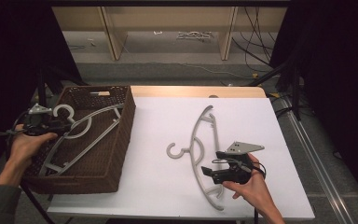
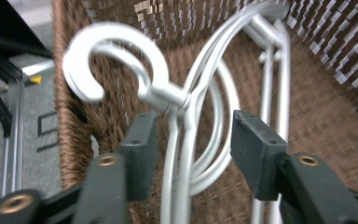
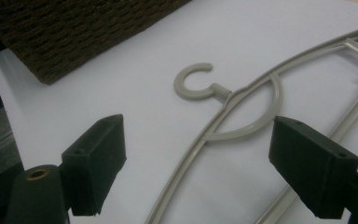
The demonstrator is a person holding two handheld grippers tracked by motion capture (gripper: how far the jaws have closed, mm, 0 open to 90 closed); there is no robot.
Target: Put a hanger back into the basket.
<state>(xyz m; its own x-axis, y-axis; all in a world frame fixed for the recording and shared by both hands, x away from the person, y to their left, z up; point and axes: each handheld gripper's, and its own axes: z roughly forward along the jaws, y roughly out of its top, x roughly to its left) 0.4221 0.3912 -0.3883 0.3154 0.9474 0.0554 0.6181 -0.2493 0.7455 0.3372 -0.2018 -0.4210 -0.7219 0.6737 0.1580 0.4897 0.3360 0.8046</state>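
The high view is dim, its edges falling to black; the white table [image 1: 168, 186] is the brightest area, lit evenly, perhaps from overhead. In the left gripper view the grey hanger [image 2: 121, 60] is blurred. The right gripper view is sharper.

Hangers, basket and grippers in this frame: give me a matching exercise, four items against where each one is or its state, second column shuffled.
Items:
1. hanger in the basket
2. hanger on the table
3. left gripper
4. wicker basket

Places or states:
A. lying flat on the white tabletop, near the right gripper
B. sits at the table's left side
C. hook pokes above the basket's left rim
D. jaws open around a hanger neck

Pairs: 1-C, 2-A, 3-D, 4-B
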